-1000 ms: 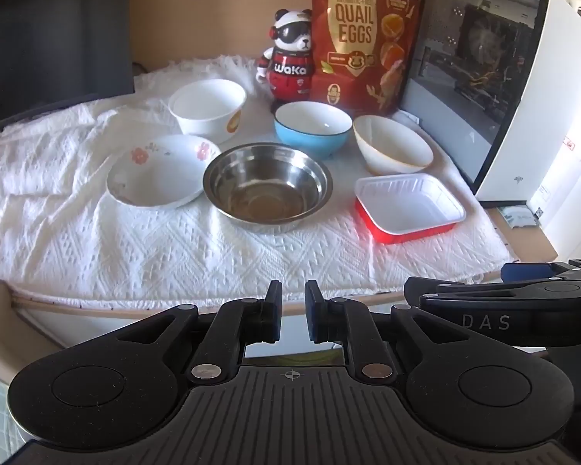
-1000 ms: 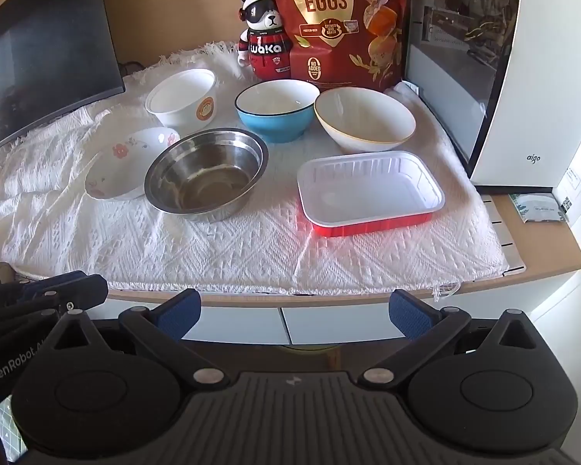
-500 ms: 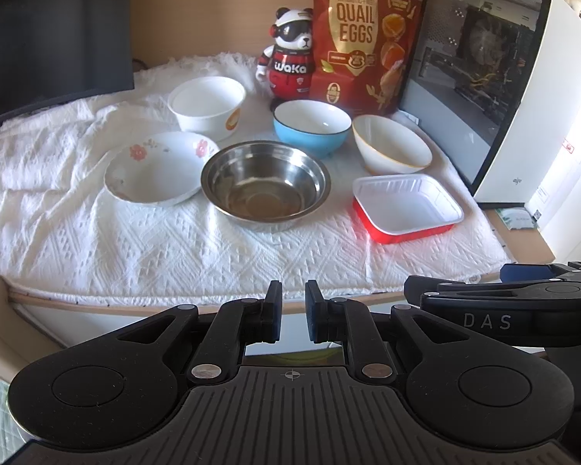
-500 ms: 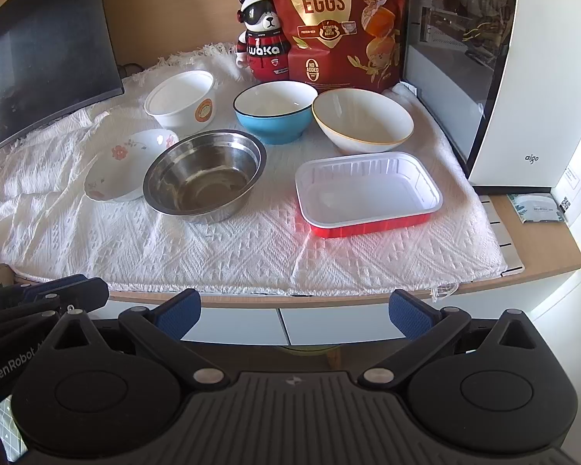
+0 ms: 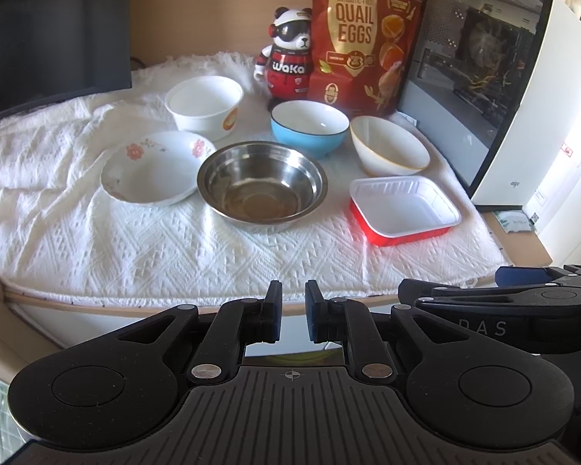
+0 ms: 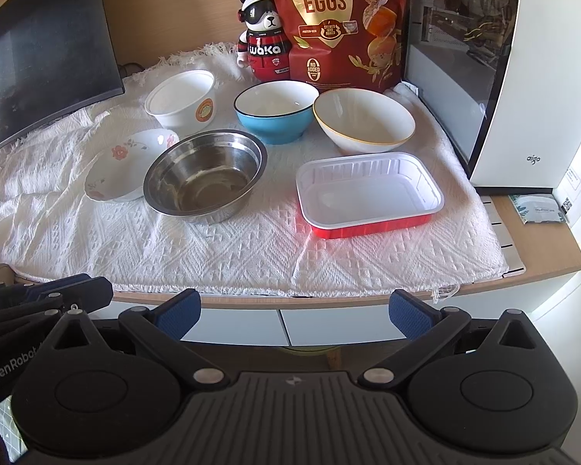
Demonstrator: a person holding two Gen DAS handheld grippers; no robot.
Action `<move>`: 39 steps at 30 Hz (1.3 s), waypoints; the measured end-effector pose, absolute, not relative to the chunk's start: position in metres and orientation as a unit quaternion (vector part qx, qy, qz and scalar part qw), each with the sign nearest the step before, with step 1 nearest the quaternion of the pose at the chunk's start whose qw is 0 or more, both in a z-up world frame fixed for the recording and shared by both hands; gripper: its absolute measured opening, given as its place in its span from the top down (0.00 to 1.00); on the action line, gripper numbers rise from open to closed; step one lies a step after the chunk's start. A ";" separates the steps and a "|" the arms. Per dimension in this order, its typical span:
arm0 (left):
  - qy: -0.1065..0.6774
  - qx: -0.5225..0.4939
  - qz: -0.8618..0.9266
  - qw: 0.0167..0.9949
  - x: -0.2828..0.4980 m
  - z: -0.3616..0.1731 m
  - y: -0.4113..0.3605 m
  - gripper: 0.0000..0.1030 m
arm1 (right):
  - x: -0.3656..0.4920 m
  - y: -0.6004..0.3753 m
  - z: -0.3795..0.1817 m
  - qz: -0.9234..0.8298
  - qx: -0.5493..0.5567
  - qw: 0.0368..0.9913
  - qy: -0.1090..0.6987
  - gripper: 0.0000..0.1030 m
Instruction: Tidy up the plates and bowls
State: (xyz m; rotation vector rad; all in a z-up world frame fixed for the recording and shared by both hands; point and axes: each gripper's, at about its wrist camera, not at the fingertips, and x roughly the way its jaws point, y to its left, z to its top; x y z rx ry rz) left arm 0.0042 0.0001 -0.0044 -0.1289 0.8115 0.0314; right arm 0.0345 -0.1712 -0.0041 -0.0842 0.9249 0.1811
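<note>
On a white cloth sit a steel bowl (image 5: pixel 261 188) (image 6: pixel 205 176), a flowered plate (image 5: pixel 155 166) (image 6: pixel 126 164), a white paper bowl (image 5: pixel 204 105) (image 6: pixel 182 101), a blue bowl (image 5: pixel 309 128) (image 6: pixel 275 110), a cream bowl (image 5: pixel 389 151) (image 6: pixel 362 120) and a red tray with a white inside (image 5: pixel 403 209) (image 6: pixel 368 193). My left gripper (image 5: pixel 289 312) hangs in front of the desk edge, shut with only a narrow slit between its pads and nothing in it. My right gripper (image 6: pixel 293 310) is open, wide and empty, also short of the desk edge. Each gripper shows at the side of the other's view.
A panda figure (image 5: pixel 288 62) and a red quail-egg bag (image 5: pixel 362 38) stand at the back. A white computer case (image 5: pixel 523 89) blocks the right side, a dark monitor (image 6: pixel 38 66) the left. White drawers (image 6: pixel 329 325) lie under the desk edge.
</note>
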 end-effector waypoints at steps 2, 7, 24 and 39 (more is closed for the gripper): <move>0.395 -0.063 0.016 0.916 0.004 -0.004 0.000 0.85 | 0.035 -0.171 -0.005 0.089 -0.042 0.890 0.446 0.00; 0.396 -0.065 0.016 0.916 0.007 -0.004 0.000 0.85 | 0.037 -0.169 -0.005 0.089 -0.043 0.889 0.446 0.00; 0.400 -0.069 0.016 0.914 0.008 -0.006 0.002 0.85 | 0.037 -0.169 -0.005 0.088 -0.042 0.889 0.447 0.00; 0.401 -0.082 0.024 0.912 0.012 -0.007 0.008 0.85 | 0.039 -0.167 -0.005 0.091 -0.044 0.889 0.446 0.00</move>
